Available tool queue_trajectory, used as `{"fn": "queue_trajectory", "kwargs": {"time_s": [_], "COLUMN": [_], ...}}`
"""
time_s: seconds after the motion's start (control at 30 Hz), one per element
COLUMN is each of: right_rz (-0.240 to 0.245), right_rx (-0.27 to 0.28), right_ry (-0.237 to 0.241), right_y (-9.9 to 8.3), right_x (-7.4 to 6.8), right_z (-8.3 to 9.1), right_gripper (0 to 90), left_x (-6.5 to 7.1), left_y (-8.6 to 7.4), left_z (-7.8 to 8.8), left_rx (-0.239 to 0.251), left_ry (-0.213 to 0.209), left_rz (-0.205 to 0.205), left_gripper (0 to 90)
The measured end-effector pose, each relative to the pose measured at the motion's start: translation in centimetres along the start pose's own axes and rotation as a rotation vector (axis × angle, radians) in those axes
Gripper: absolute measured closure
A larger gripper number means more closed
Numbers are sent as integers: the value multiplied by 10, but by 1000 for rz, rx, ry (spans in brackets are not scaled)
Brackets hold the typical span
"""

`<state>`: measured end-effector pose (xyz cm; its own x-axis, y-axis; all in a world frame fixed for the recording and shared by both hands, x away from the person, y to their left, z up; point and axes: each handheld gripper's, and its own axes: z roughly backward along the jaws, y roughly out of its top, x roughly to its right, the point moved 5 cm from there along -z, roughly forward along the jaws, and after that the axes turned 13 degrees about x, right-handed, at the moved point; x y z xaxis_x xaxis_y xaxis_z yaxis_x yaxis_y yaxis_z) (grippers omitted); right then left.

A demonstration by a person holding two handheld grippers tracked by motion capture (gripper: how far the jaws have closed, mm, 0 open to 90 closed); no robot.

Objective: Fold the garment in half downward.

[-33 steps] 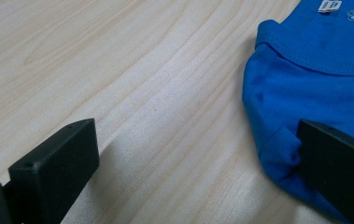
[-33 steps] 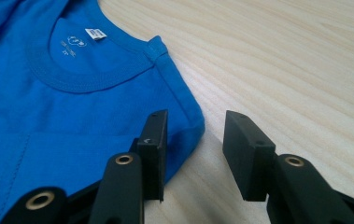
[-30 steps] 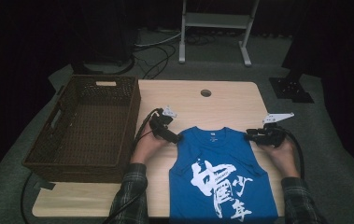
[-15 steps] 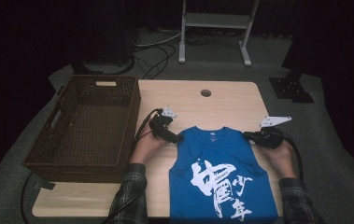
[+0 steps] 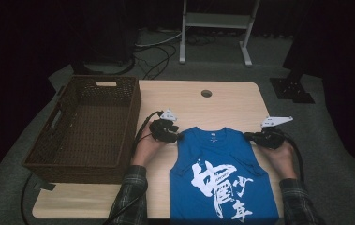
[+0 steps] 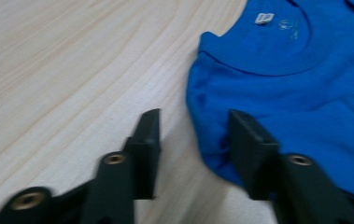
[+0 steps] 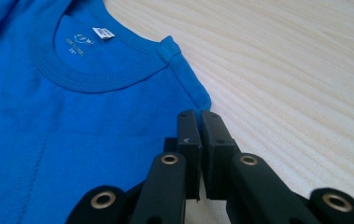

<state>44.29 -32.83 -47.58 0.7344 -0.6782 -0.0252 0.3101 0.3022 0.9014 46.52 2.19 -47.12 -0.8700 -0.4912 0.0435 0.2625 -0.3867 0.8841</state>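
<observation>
Shirt (image 5: 222, 178) front carries big white brush-style Chinese characters, last one looks like 车, the rest not legible to me; small white neck tag (image 7: 103, 32) and the faint print beside it inside the collar are too blurred to read.

Brown wicker basket (image 5: 86, 126) at table's (image 5: 222, 103) left, metal stand (image 5: 215, 28) behind

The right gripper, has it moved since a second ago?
No. In the high view the right gripper sits at the blue shirt's shoulder, as far from the table edge as before.
</observation>
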Motion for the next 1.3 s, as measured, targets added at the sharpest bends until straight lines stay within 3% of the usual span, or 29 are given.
{"fn": "queue_trajectory", "kwargs": {"time_s": [0.07, 0.13, 0.37, 0.47, 0.57, 0.7, 0.9, 1.03, 1.3], "right_rz": [-3, -2, 17, 15, 28, 17, 14, 16, 34], "right_rx": [0, -1, 2, 5, -6, 19, 60, 63, -30], "right_ry": [-2, -5, -53, -69, -80, -81, -77, -64, -33], "right_y": [0, 0, 2, 4, 7, 12, 22, 21, 2], "right_x": [0, 0, 4, 7, 7, 4, -10, -25, -56], "right_z": [0, 0, -4, -7, -9, -1, 21, 31, 40], "right_gripper": [874, 874, 878, 880, 881, 882, 882, 882, 882], "left_x": [2, 1, -16, -23, -24, -16, 7, 23, 53], "left_y": [1, 3, 7, 8, 9, 17, 22, 14, -7], "left_z": [-1, -3, -9, -10, -8, 5, 27, 36, 36], "left_rx": [-7, -12, -3, 5, 10, 44, 80, 68, -19], "left_ry": [-19, -7, 96, 136, 139, 131, 116, 106, 77], "left_rz": [19, 44, 79, 76, 99, 129, 137, 152, 166], "left_gripper": [768, 843, 870, 872, 874, 874, 873, 873, 872]}}
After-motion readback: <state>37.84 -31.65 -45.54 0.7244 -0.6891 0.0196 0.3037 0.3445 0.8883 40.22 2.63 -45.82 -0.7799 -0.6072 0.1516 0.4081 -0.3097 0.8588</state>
